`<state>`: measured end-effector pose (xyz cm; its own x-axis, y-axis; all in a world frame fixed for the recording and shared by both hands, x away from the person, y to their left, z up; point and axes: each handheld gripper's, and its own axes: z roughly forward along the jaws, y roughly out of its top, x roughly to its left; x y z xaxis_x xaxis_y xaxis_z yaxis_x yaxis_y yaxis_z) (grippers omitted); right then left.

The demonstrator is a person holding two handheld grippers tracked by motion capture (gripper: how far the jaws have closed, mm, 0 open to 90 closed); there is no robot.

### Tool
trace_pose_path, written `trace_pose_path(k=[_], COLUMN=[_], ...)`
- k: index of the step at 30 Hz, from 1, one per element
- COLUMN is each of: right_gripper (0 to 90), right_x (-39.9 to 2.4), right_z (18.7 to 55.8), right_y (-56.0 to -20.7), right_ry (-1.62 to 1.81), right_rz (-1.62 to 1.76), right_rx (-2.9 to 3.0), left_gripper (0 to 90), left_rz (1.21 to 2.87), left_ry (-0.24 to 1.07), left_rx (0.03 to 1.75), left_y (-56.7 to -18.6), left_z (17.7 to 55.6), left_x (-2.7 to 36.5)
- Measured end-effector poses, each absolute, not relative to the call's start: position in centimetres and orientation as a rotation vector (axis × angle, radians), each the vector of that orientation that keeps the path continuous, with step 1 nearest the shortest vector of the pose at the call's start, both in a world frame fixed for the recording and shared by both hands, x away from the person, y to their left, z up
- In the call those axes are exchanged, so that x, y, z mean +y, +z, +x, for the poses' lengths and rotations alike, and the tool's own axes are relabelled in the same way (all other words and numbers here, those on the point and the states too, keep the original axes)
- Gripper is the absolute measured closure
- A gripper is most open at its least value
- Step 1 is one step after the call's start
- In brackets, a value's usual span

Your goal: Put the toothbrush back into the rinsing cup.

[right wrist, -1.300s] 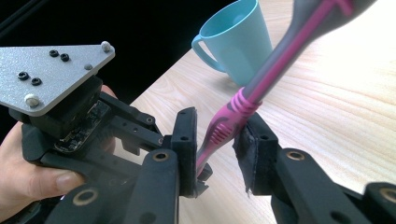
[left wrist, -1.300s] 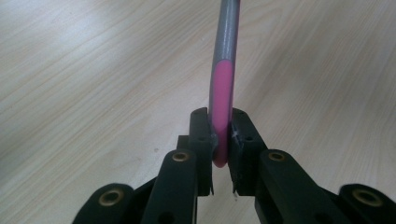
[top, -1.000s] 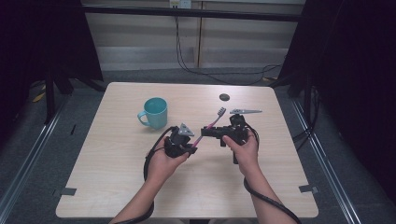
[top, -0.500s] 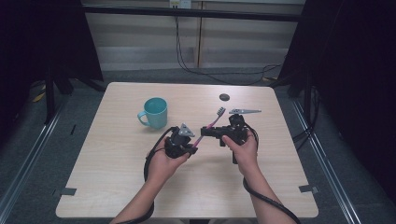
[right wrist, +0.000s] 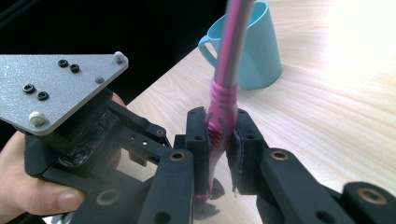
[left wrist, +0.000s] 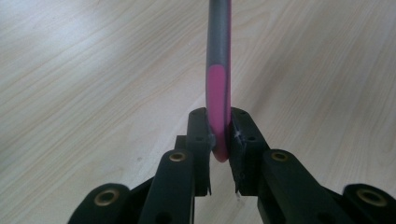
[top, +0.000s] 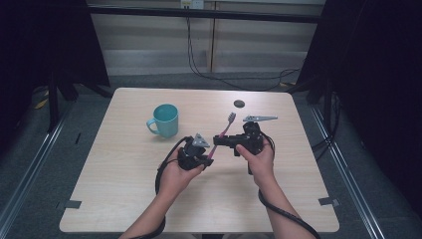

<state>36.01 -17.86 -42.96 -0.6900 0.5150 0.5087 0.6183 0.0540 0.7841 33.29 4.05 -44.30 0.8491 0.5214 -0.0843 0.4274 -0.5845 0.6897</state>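
Both grippers pinch one toothbrush [top: 220, 135] above the desk [top: 124, 199]: the left gripper [left wrist: 218, 140] clamps its pink butt end, the right gripper [right wrist: 219, 140], whose fingers have just been closing, grips the ribbed handle farther up. The cup [top: 164, 120] stands beyond the left fingers, well apart; bare desk lies all round, edges far off

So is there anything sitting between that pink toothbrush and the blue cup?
Nothing visible. The toothbrush is held above the table, clamped by the left claw at its end and the right claw on its ribbed grip. In the high view, only bare tabletop lies between it and the teal cup.
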Motion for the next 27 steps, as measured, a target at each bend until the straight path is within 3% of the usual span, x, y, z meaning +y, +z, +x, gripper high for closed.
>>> trace_pose_path(k=[3, 9, 27], right_gripper=[80.4, 80.6, 80.6], right_x=[-17.9, -18.3, -18.6], right_z=[36.0, 35.9, 35.8], right_y=[-42.8, -42.8, -43.3], right_ry=[-1.692, -1.673, -1.632], right_rz=[-1.192, -1.198, -1.199], right_rx=[-2.268, -2.282, -2.323], left_gripper=[55.1, 32.6, 23.9], left_rz=[2.249, 2.206, 2.140], left_ry=[0.171, 0.160, 0.129], left_rx=[0.718, 0.763, 0.728], left_y=[-44.0, -43.7, -41.4], left_z=[33.5, 34.1, 34.9], left_x=[4.0, 4.6, 5.9])
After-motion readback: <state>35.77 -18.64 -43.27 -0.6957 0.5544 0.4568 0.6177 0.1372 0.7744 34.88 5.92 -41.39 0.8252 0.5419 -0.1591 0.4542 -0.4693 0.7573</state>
